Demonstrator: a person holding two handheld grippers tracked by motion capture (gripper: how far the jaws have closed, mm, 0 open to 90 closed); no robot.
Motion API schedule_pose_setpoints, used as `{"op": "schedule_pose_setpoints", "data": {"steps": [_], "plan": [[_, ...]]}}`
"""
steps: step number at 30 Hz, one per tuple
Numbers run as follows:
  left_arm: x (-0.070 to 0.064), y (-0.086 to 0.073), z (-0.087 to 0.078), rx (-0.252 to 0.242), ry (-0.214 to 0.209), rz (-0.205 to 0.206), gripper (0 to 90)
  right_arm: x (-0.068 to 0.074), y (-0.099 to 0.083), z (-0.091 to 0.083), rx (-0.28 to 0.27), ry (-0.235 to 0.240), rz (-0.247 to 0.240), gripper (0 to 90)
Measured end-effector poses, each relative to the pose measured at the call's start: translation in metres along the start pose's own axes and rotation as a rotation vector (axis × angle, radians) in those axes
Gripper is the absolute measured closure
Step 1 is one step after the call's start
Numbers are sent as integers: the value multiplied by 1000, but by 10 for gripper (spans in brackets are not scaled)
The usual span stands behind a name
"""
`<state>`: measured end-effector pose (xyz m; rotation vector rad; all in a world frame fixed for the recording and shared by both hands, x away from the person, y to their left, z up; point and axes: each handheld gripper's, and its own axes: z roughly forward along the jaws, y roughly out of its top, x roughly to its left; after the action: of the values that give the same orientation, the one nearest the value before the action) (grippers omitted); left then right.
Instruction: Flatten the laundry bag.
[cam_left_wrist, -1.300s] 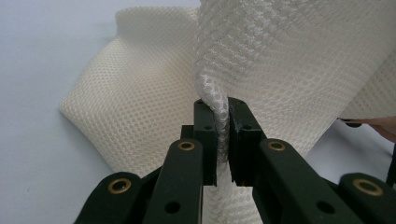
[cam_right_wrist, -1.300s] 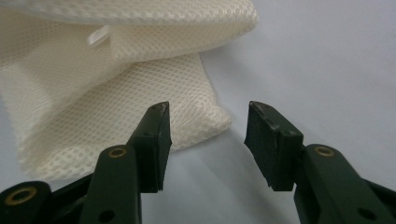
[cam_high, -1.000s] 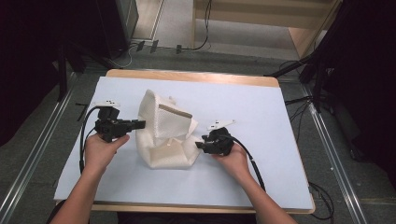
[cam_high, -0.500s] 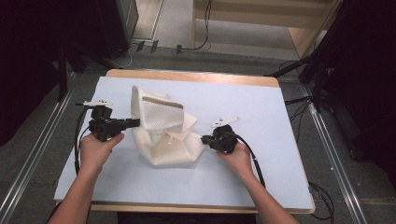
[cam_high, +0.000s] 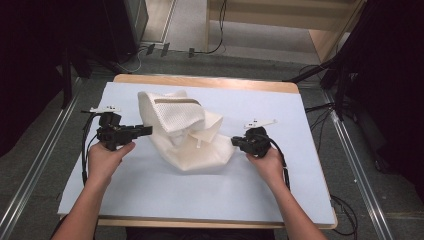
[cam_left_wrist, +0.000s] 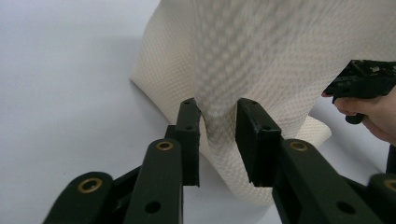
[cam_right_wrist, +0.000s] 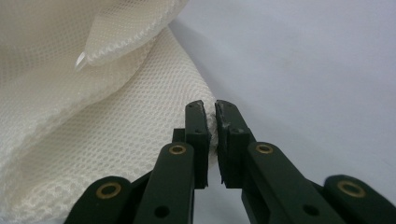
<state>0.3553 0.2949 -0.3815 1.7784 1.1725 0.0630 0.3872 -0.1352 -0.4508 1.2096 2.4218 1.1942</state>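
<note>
Work surface: we see a table (cam_high: 300, 90) with a wooden rim, covered by a pale blue sheet (cam_high: 280, 190).
Item in hand: a cream mesh bag (cam_high: 192, 145), crumpled, lying near the middle of the sheet and slightly toward the far edge.
Bag detail: a brownish band (cam_high: 176, 101) runs across its raised upper fold; a small tab (cam_high: 199, 145) sticks out near the centre.
Left gripper (cam_high: 145, 131): held in the left hand (cam_high: 104, 160) at the bag's left edge, jaws pointing toward the bag.
Left gripper state: in the left gripper view (cam_left_wrist: 218, 114) we see the jaws parted, with a fold of mesh standing between them; the cloth lies against the left jaw, and contact with the right jaw cannot be told.
Right gripper (cam_high: 236, 143): held in the right hand (cam_high: 270, 167) at the bag's right edge, low on the sheet.
Right gripper state: in the right gripper view (cam_right_wrist: 211, 122) we see the jaws nearly together, pinching the thin edge of the bag.
Spacing: the two grippers sit well apart, with the bag between them.
</note>
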Motion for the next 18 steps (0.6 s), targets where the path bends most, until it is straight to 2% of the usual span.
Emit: {"op": "schedule_pose_setpoints", "data": {"steps": [4, 5, 7, 10, 16, 17, 18], "plan": [[-1, 0, 1, 14, -20, 15, 651, -13, -1, -9, -23, -14, 23, 862], [-1, 0, 1, 26, -21, 21, 639, -19, -1, -14, -30, -22, 41, 862], [0, 0, 2, 43, -25, 19, 629, -20, -1, -15, -28, -28, 41, 862], [3, -1, -1, 54, -16, 22, 621, -28, -1, -22, -39, -32, 41, 862], [11, -3, -6, 50, 6, -7, 617, -46, -3, -40, -52, -42, 53, 860], [11, -3, -6, 55, 10, -2, 615, -52, -5, -46, -51, -42, 57, 860], [12, -3, -6, 58, 14, -2, 615, -52, -5, -46, -51, -42, 57, 860]]}}
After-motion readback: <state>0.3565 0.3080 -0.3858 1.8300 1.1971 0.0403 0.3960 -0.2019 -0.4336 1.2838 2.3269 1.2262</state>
